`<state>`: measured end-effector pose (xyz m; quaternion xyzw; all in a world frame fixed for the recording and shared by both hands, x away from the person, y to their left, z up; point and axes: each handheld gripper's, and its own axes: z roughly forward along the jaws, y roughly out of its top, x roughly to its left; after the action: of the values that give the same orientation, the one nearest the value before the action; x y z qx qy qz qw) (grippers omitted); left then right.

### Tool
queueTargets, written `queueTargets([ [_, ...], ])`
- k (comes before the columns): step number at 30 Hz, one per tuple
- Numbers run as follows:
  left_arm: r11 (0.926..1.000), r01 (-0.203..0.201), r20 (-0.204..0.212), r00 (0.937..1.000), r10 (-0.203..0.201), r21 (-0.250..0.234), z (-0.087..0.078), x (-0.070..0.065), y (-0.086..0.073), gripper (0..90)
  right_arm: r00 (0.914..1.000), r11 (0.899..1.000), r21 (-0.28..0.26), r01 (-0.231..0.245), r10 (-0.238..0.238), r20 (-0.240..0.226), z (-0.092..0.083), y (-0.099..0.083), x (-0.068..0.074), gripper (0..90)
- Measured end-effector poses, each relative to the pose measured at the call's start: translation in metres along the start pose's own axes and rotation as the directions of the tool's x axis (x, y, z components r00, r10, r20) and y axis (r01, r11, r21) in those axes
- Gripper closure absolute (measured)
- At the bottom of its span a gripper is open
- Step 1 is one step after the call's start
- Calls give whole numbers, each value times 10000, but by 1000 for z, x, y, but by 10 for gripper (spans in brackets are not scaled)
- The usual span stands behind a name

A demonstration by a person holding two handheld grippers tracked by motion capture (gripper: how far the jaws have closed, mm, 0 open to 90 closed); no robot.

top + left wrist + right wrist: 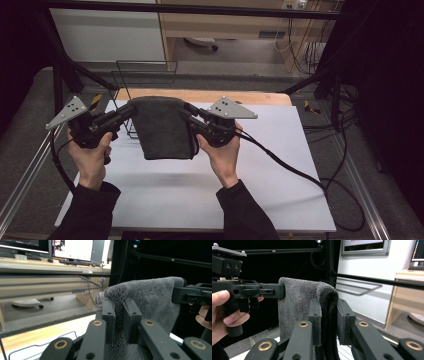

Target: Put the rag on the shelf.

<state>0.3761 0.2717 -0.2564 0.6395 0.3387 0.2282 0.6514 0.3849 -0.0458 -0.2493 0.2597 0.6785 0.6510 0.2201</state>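
A dark grey towel (pixel 162 127) hangs folded in the air above the white table top (pixel 200 190), held by its two upper corners. My left gripper (pixel 129 111) is shut on the towel's left corner; its own view shows the towel (pixel 150 300) pinched between the jaws of the left gripper (pixel 119 322). My right gripper (pixel 188 112) is shut on the right corner; in its own view the thick folded hem of the towel (pixel 297 302) sits between the jaws of the right gripper (pixel 329 322). The towel's lower edge hangs just above the table.
A thin black wire rack (pixel 145 75) stands behind the towel at the table's far side, partly hidden. A wooden strip (pixel 250 97) borders the far edge. A black cable (pixel 300 175) trails from the right gripper across the table's right part. Black frame posts (pixel 62 75) rise at both sides.
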Motion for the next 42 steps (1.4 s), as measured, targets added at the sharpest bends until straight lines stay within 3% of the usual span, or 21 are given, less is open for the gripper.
queueTargets([
  [24,9917,-22,-323,9995,-19,-1284,-3,16,44,810,9982,9942,-907,579,-563,200,25,49,7,777],
  [42,9819,-127,-600,9982,13,-1889,-3,31,74,810,9977,9876,-1433,637,-600,300,50,78,7,779],
])
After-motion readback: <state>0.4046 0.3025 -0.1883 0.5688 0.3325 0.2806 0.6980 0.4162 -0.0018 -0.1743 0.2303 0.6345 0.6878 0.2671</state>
